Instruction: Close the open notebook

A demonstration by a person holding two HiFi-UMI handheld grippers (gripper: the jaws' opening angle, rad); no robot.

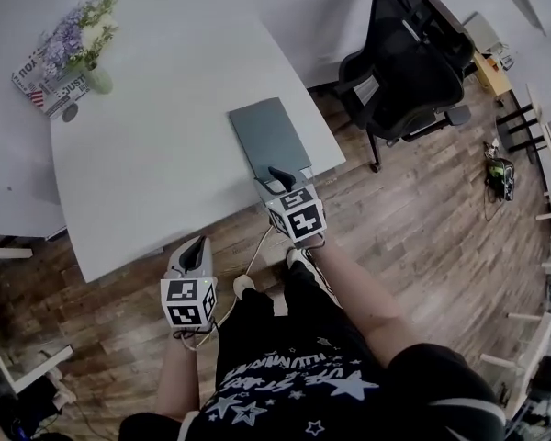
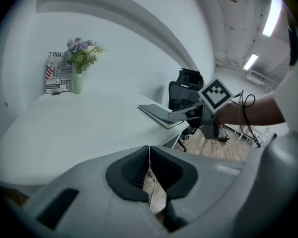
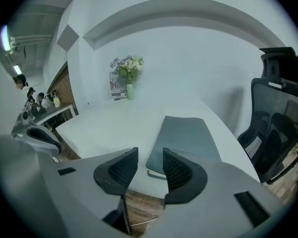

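hovering short of the desk's near edge, the left tool is sitting closed and empty. at that edge the right tool is gaping, gripping nothing. just inside it, the notebook is lying flat, seemingly closed already; the next move is likely just withdrawing.
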